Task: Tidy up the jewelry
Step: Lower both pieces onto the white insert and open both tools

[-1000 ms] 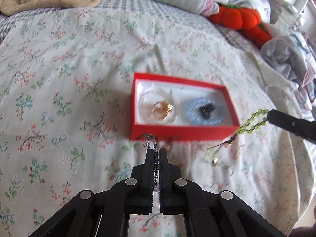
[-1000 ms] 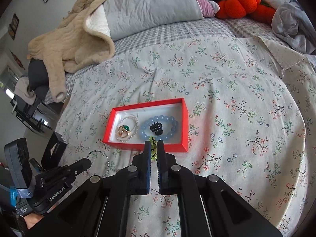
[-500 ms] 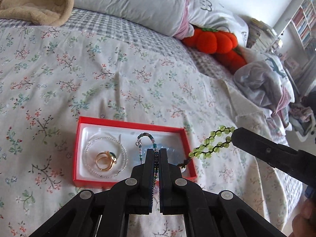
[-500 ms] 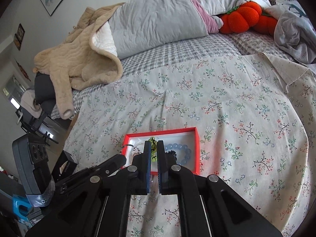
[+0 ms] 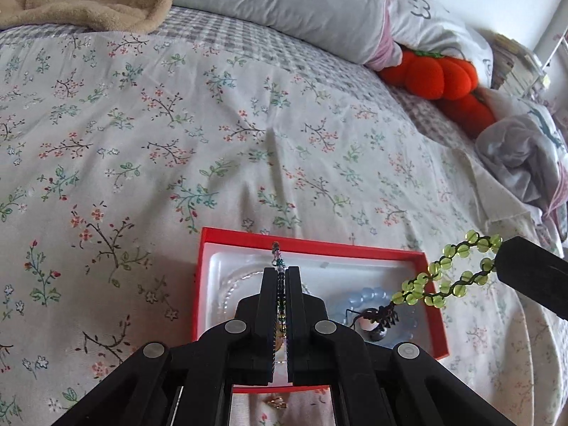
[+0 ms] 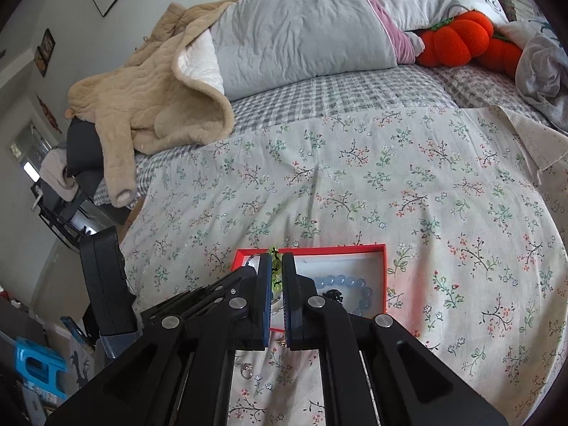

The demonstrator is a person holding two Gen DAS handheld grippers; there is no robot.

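Fingers of the left gripper (image 5: 282, 277) pinch a thin multicoloured bead strand (image 5: 280, 284) above the rectangular red box (image 5: 309, 245); right gripper (image 6: 276, 273) clamps round glassy green beads (image 5: 447, 277) beside it.
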